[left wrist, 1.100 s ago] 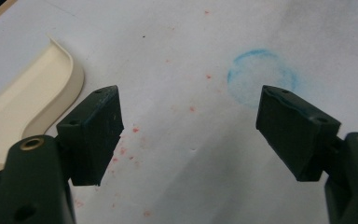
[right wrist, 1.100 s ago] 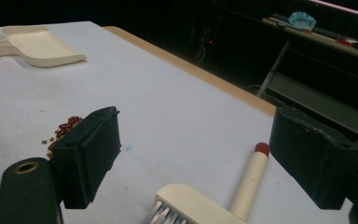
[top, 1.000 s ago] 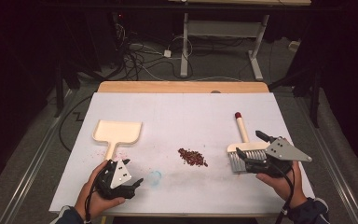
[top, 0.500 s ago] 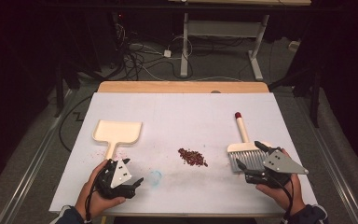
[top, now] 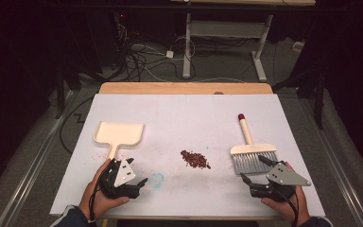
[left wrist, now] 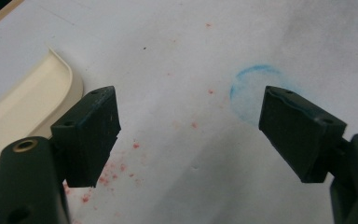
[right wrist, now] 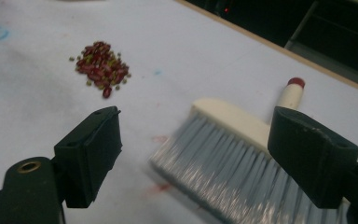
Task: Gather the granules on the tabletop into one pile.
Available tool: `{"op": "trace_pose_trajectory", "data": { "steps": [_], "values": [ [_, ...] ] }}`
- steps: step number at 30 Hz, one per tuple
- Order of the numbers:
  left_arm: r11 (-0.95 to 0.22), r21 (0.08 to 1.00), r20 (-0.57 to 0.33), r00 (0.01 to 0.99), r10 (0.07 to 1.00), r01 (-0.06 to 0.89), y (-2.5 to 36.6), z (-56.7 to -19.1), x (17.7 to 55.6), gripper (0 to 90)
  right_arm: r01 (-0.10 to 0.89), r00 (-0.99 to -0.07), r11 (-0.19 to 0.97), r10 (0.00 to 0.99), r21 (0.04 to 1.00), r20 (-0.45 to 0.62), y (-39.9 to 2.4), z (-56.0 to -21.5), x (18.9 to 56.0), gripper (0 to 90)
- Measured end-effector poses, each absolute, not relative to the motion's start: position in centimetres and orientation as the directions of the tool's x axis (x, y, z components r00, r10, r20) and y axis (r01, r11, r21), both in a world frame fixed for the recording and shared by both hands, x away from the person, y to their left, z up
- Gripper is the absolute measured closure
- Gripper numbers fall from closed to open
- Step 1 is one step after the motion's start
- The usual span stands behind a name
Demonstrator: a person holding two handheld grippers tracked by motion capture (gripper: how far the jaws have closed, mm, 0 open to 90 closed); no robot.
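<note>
High view shows the white table (top: 184,113), with a cream dustpan (top: 119,134) at left, a brush (top: 253,153) at right and a small pile of red beans (top: 195,159) between them. Just near of the dustpan's handle, the left gripper (top: 142,182) has just been opening, its jaws wide with nothing between them. Just near of the brush's grey bristles, the right gripper (top: 254,169) gapes wide and grips nothing.

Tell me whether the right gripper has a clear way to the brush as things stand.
Probably yes. The right gripper sits just short of the brush, jaws open, and in the right gripper view nothing lies between them and the bristles. The handle points away from the hand, so gripping it means reaching over the bristles.
</note>
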State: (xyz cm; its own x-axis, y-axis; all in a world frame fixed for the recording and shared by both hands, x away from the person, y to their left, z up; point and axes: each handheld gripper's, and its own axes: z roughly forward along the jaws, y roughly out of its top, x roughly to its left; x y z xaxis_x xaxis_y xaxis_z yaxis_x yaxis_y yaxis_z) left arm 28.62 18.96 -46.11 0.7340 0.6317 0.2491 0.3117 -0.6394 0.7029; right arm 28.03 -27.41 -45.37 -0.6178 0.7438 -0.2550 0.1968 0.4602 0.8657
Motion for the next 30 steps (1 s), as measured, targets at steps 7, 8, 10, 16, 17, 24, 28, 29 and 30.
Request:
{"op": "trace_pose_trajectory", "data": {
  "steps": [7,8,10,16,17,24,28,29,30],
  "values": [
    [-0.649,0.698,0.263,0.734,0.626,0.303,18.99,-46.06,28.13,19.3,0.187,-0.630,0.471,0.731,0.862,-0.262,-27.12,-45.47,27.78,17.9],
    [-0.644,0.703,0.261,0.733,0.629,0.303,19.04,-46.04,28.03,19.3,0.184,-0.630,0.473,0.730,0.862,-0.267,-27.10,-45.43,27.75,17.9],
    [-0.645,0.703,0.265,0.731,0.628,0.299,19.15,-46.00,27.93,19.3,0.183,-0.631,0.473,0.729,0.862,-0.266,-27.08,-45.28,27.69,17.9],
    [-0.646,0.704,0.263,0.735,0.625,0.297,19.18,-46.02,28.13,19.1,0.171,-0.621,0.460,0.737,0.871,-0.267,-27.06,-44.89,27.46,17.9],
    [-0.646,0.703,0.264,0.735,0.625,0.297,19.17,-46.03,28.14,19.1,0.169,-0.623,0.461,0.735,0.871,-0.267,-27.05,-44.90,27.51,17.9],
    [-0.646,0.702,0.265,0.733,0.627,0.299,19.12,-46.03,28.09,19.1,0.167,-0.625,0.459,0.733,0.872,-0.266,-27.11,-44.90,27.56,17.9],
    [-0.649,0.700,0.265,0.735,0.624,0.299,19.05,-46.07,28.09,19.1,0.165,-0.620,0.458,0.737,0.873,-0.270,-27.14,-44.77,27.47,17.9],
    [-0.649,0.700,0.264,0.736,0.624,0.299,19.06,-46.07,28.10,19.1,0.164,-0.621,0.459,0.736,0.873,-0.270,-27.14,-44.76,27.47,17.9],
    [-0.649,0.700,0.264,0.735,0.624,0.299,19.07,-46.07,28.11,19.1,0.161,-0.623,0.459,0.734,0.873,-0.271,-27.11,-44.77,27.48,17.9]
  ]
}}
